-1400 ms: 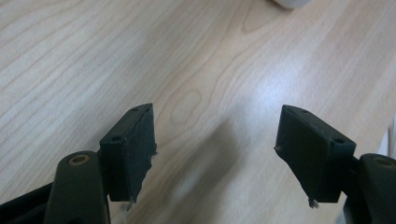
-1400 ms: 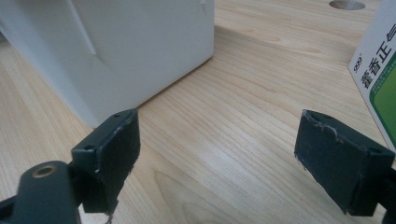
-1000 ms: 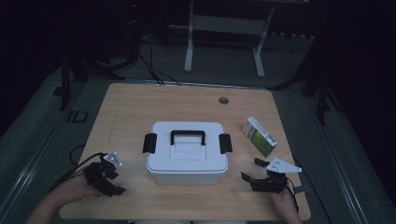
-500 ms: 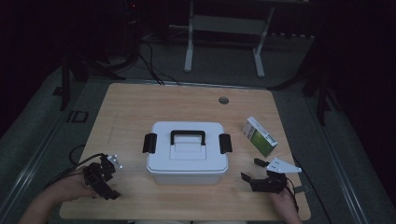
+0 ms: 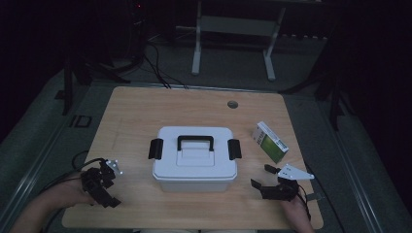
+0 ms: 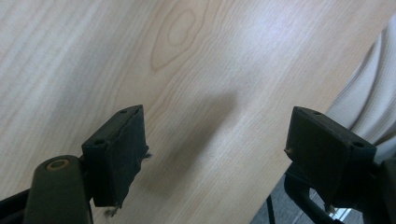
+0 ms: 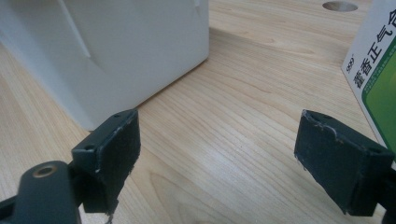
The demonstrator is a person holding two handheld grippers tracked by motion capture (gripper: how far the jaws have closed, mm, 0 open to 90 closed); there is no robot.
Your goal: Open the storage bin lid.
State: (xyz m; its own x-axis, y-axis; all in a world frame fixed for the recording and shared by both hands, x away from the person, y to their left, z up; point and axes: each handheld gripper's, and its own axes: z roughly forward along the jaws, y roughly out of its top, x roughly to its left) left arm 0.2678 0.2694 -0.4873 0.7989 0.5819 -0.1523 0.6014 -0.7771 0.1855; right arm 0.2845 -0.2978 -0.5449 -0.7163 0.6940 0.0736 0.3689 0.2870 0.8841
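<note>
Nothing is looking done yet: the white box is sitting at the middle of the desk with its lid on and both black side latches lying flat against its ends, and the small green-and-white carton is lying outside it at about 3 o'clock from the box, untouched. The box is running its long axis from 9 to 3 o'clock, with the handle along the same line; the carton is pointing its long axis from roughly 10 to 4 o'clock. The left gripper is waiting near the desk's 7 o'clock corner, jaws having just been opening, with bare wood between them. The right gripper is resting near 5 o'clock, jaws spread and holding nothing
</note>
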